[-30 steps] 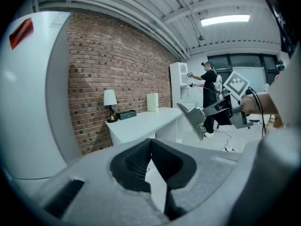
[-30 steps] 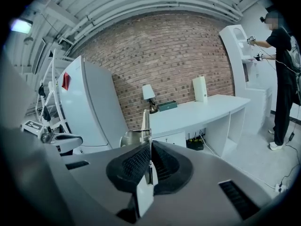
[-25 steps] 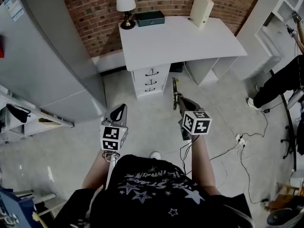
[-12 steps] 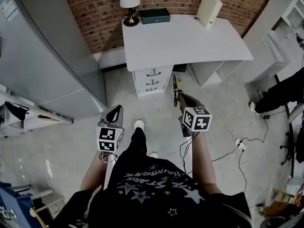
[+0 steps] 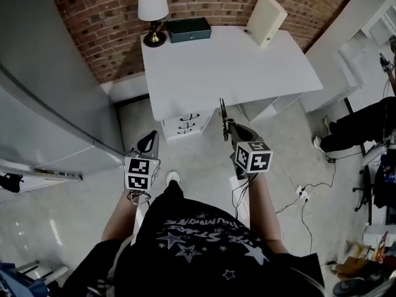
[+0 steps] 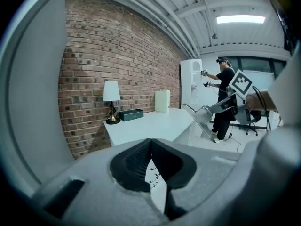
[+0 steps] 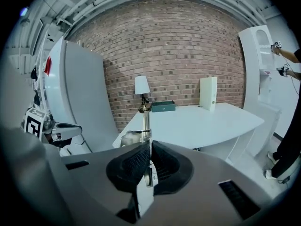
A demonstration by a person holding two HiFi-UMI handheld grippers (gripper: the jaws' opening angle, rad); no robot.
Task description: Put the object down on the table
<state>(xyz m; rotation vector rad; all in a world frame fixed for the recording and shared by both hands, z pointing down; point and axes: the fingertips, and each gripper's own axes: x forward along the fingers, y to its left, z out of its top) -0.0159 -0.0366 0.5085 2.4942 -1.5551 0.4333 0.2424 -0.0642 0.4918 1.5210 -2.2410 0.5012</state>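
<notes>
My right gripper (image 5: 230,129) is shut on a thin, flat metallic object (image 5: 221,111) that stands edge-on above the jaws, just in front of the white table's (image 5: 229,67) near edge. In the right gripper view the object (image 7: 146,121) rises as a narrow silver strip between the dark pads, with a rounded part to its left. The left gripper (image 5: 150,140) is shut with nothing in it and hangs over the floor left of the drawers (image 5: 185,125). Its pads (image 6: 136,159) meet in the left gripper view.
On the table's far edge stand a lamp (image 5: 151,11), a dark green box (image 5: 189,29) and a white upright panel (image 5: 265,18). A grey fridge (image 5: 49,85) fills the left side. Cables (image 5: 303,193) lie on the floor at right, near another person (image 5: 365,122).
The person has stepped toward the table, which now lies closer under both grippers. The right gripper still grips the object and the left stays shut.
</notes>
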